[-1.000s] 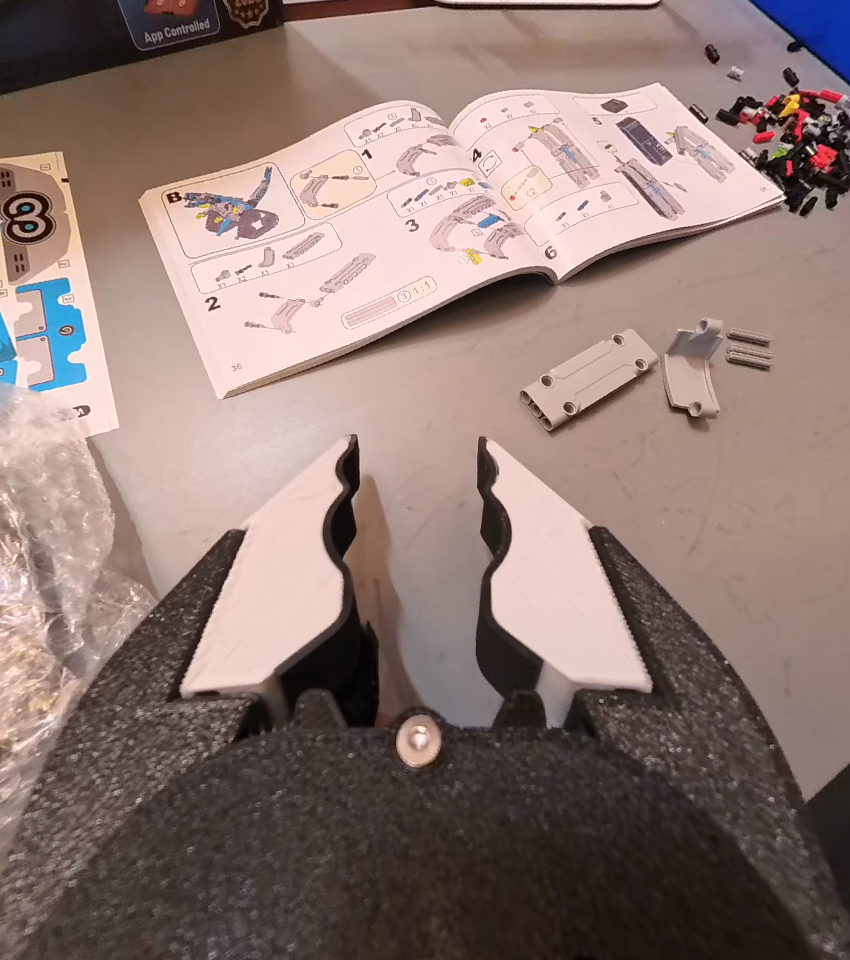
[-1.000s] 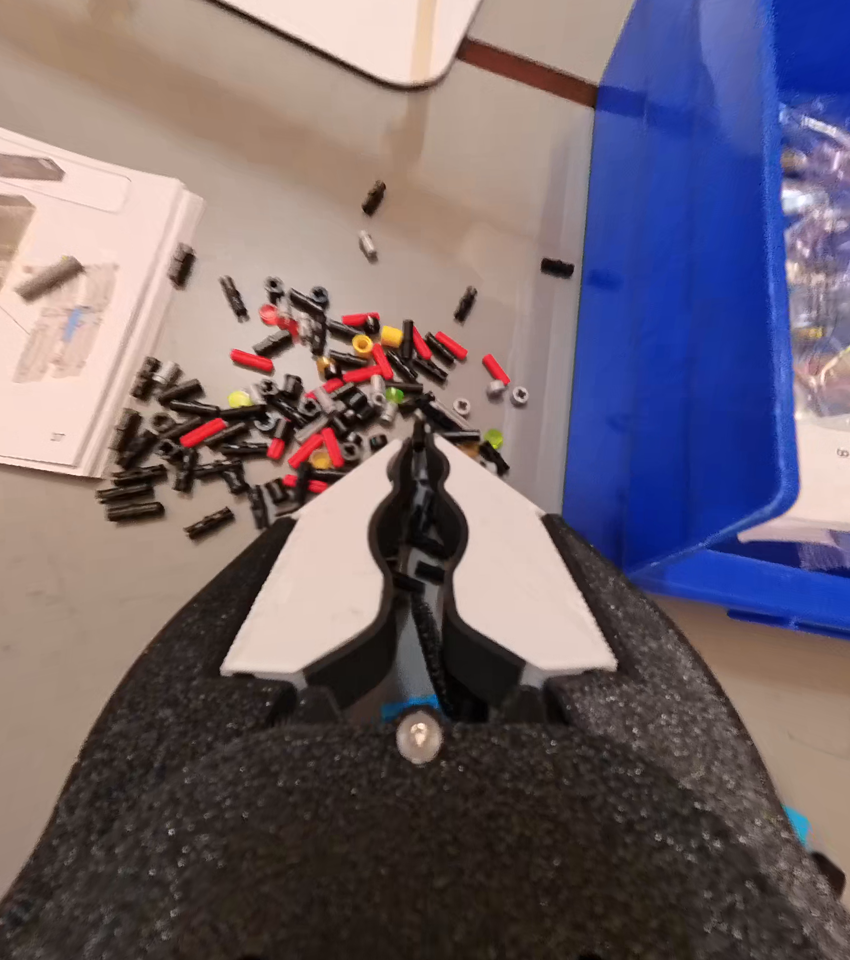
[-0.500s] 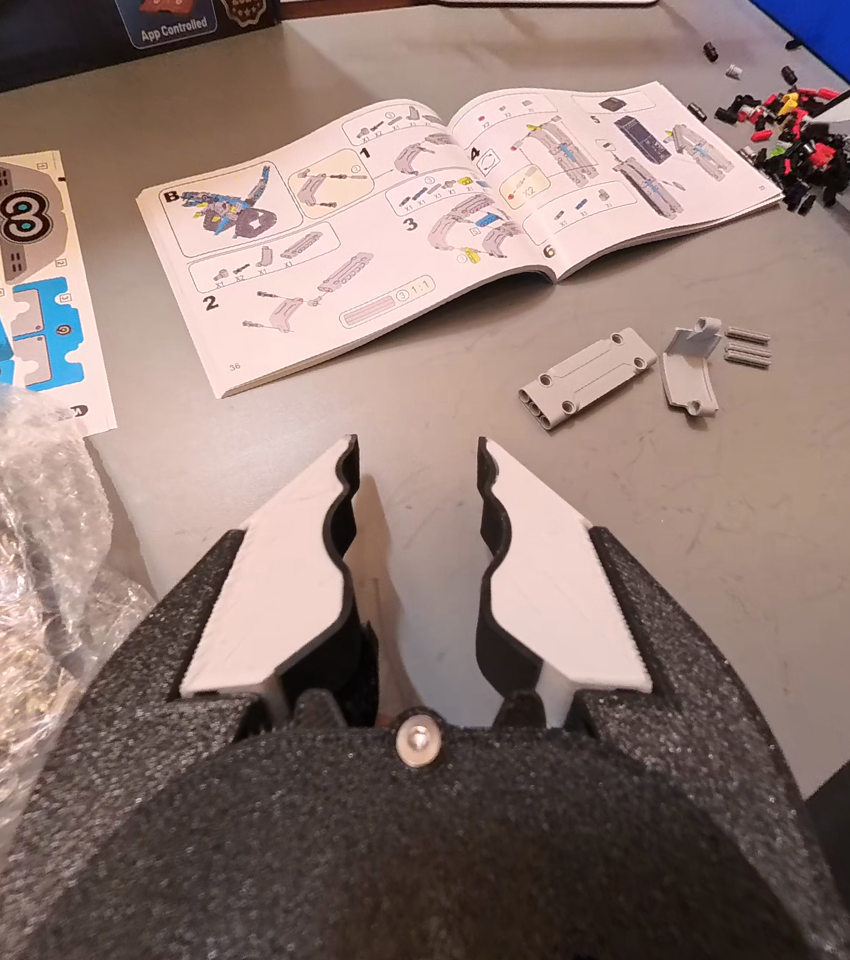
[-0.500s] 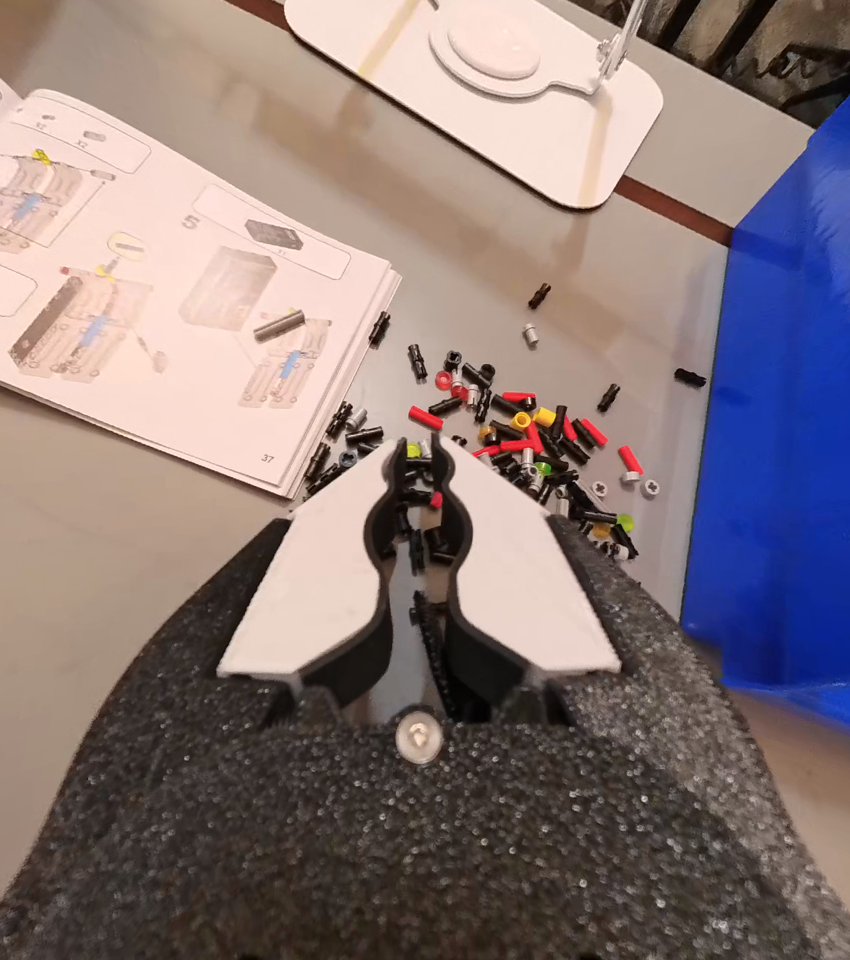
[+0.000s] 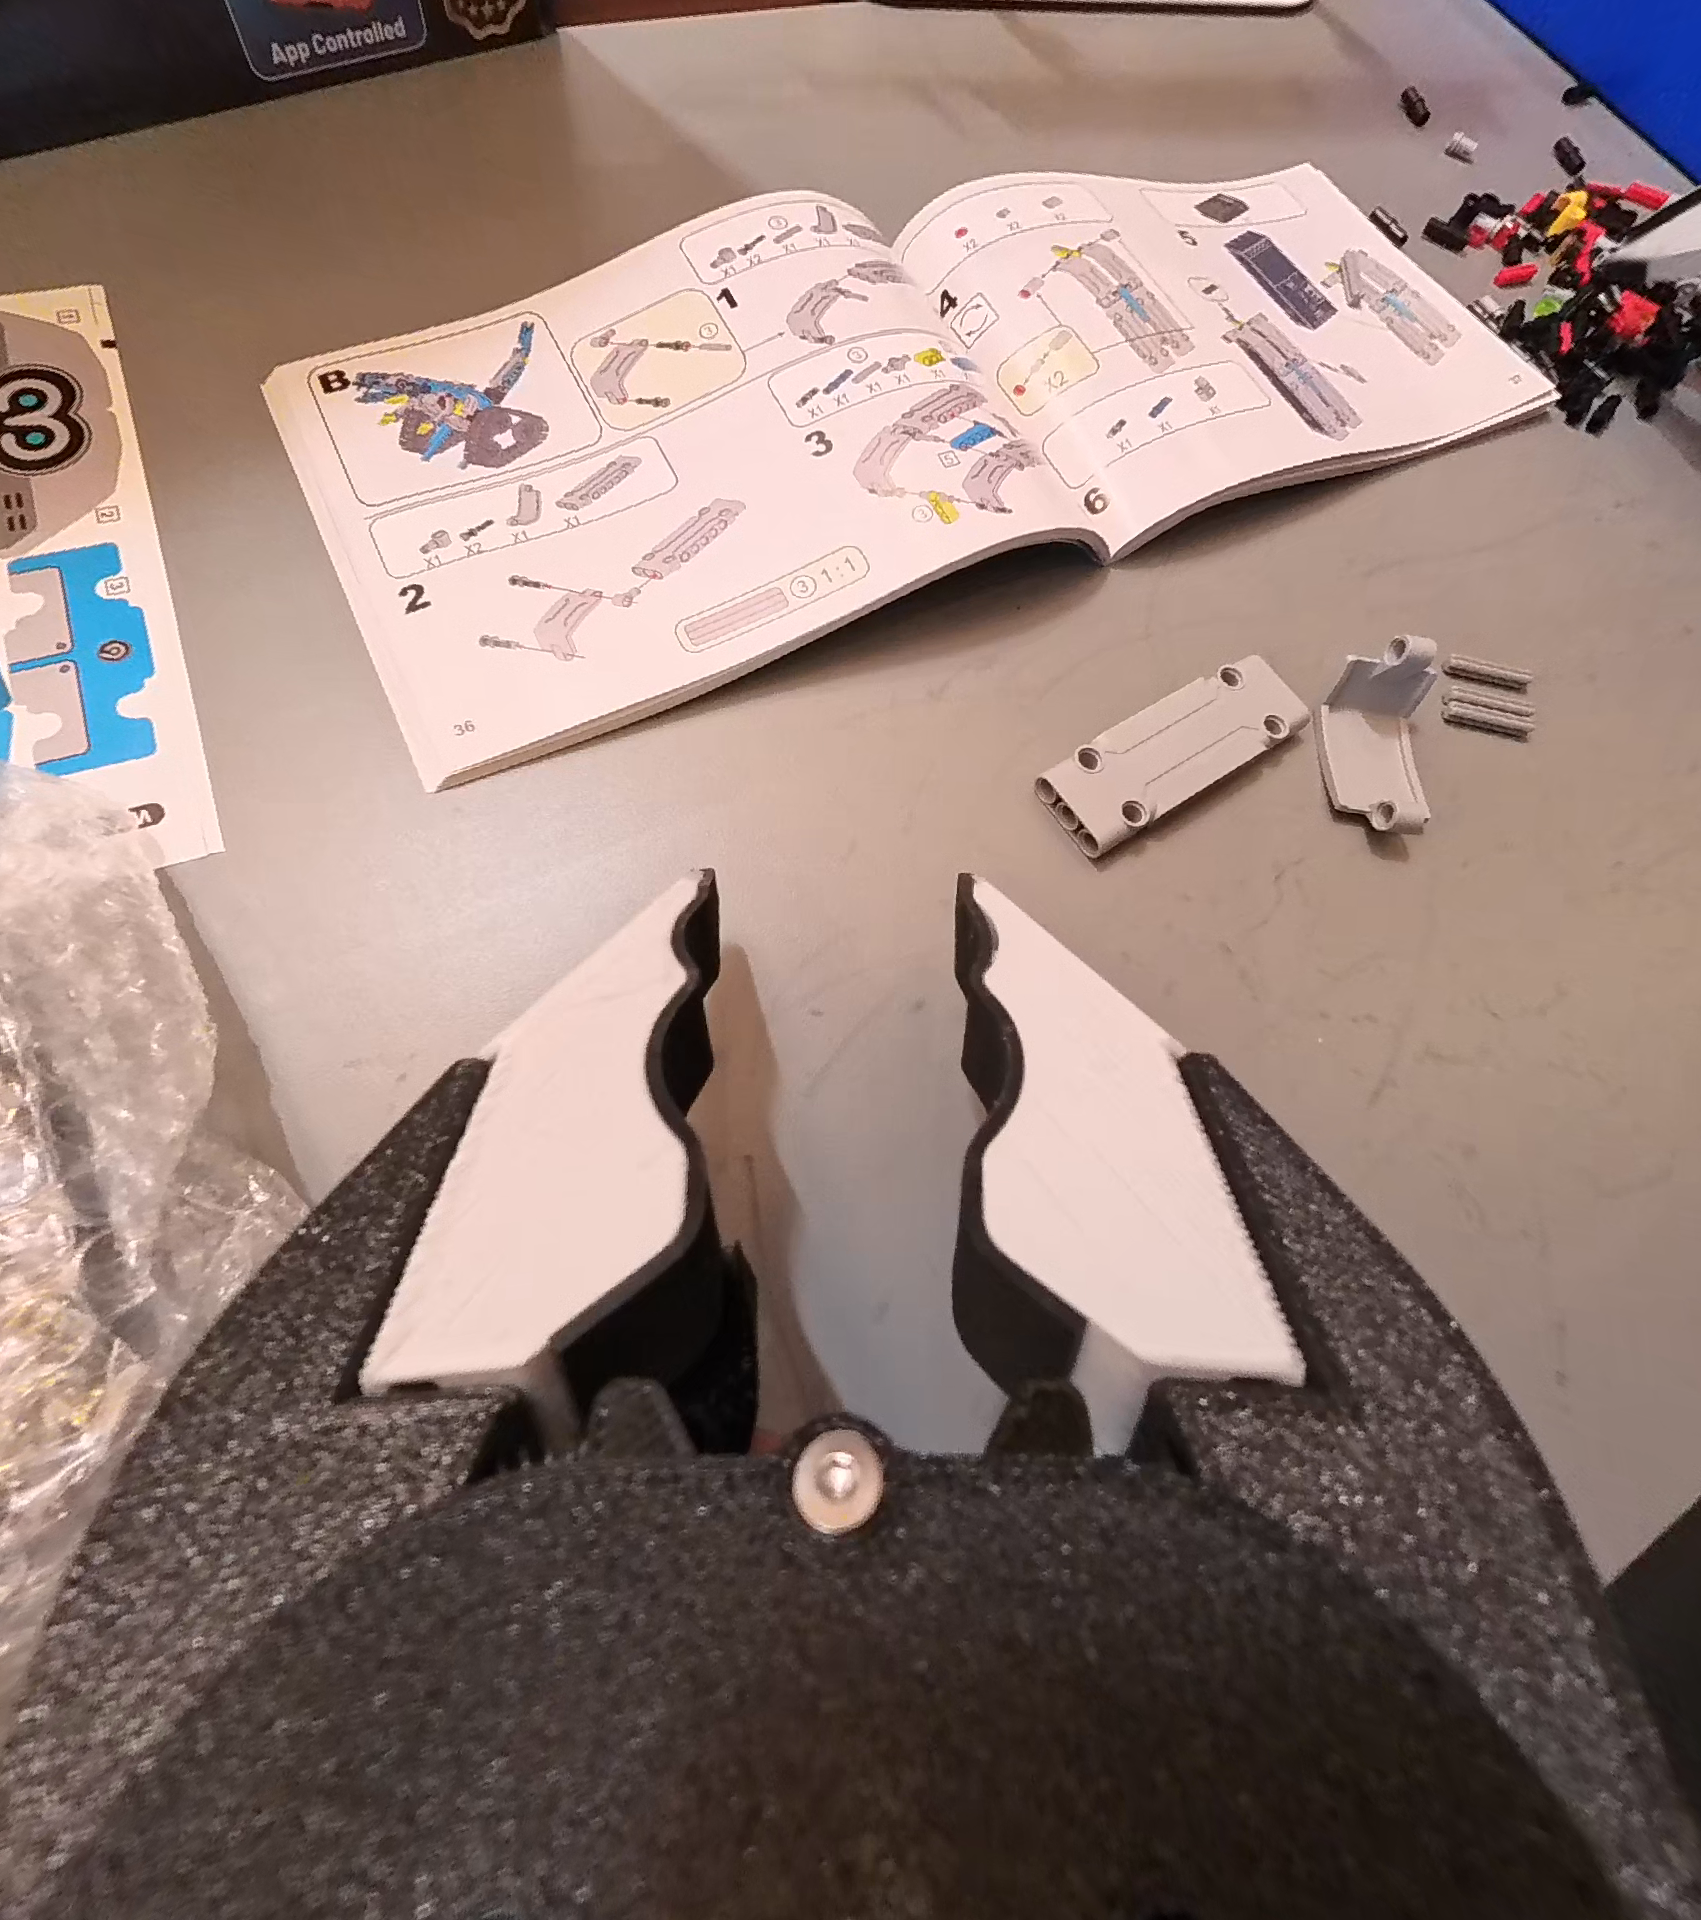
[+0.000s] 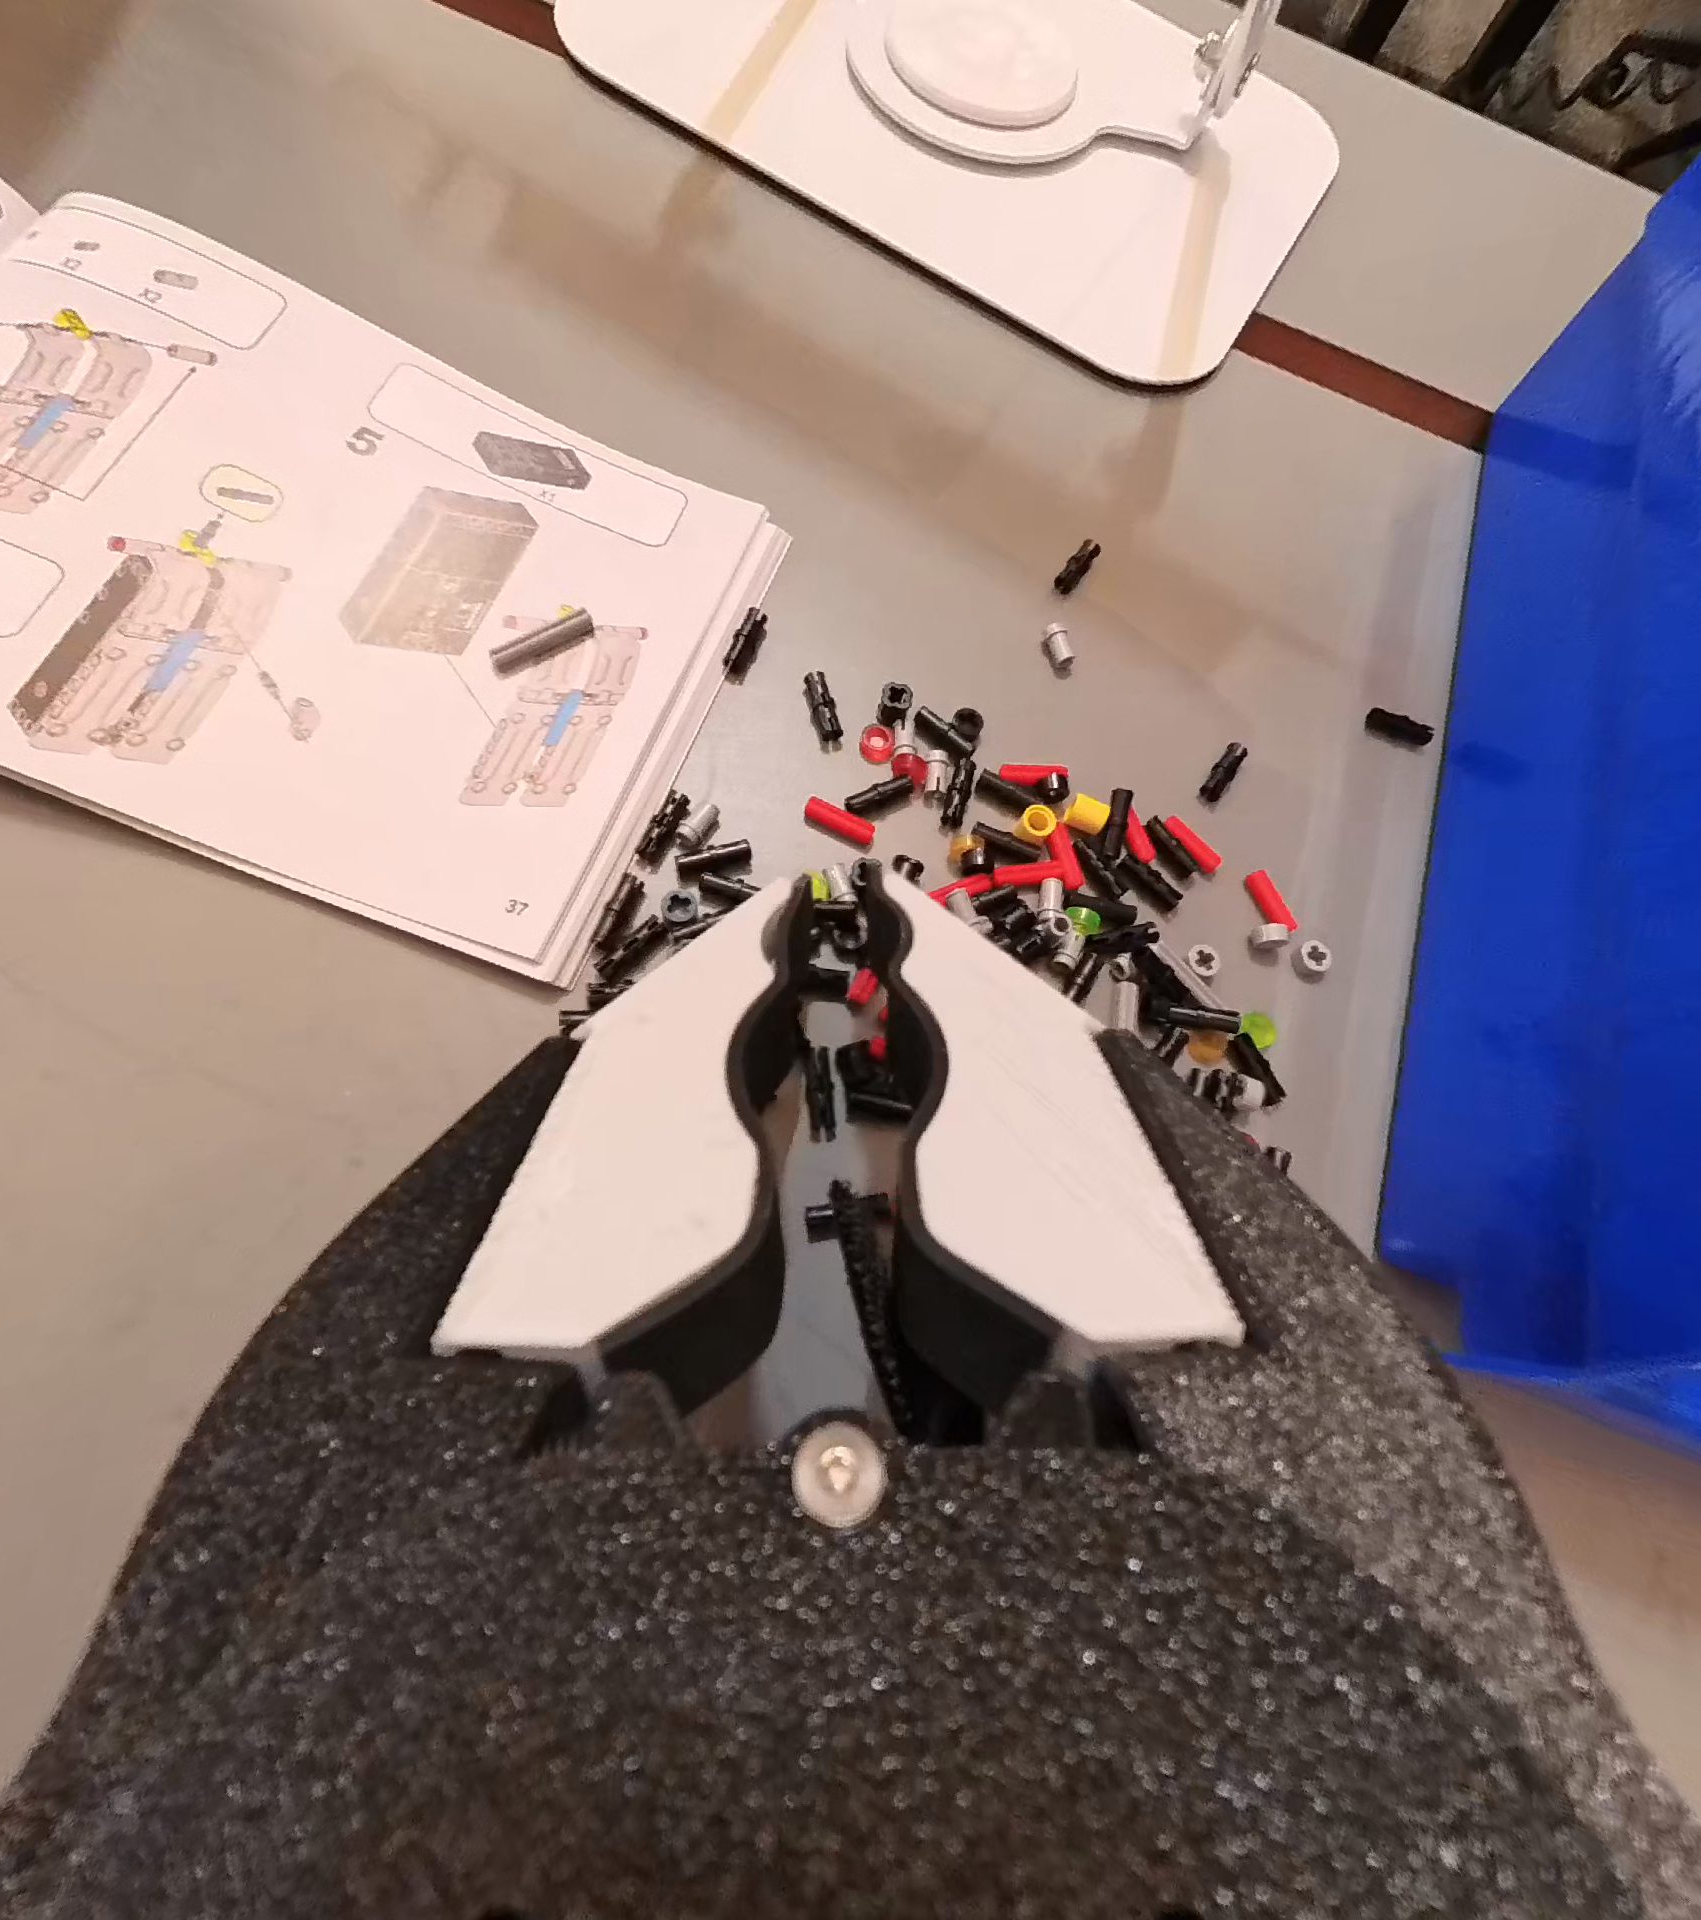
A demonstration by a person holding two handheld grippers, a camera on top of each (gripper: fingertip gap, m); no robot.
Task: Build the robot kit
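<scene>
Left tool [image 5: 837, 883] gapes wide above bare worktop [image 5: 1448, 1091], near a booklet [image 5: 825, 436]. Right tool [image 6: 841, 883] is nearly closed over scattered pins [image 6: 1064, 862]; a grip seems unlikely.

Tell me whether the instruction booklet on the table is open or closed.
Open. The instruction booklet lies flat on the grey table, two illustrated pages spread either side of its centre fold.

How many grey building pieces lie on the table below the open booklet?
4: a flat panel, a curved panel to its right, and two thin axles right of that. None seems hidden.
</scene>
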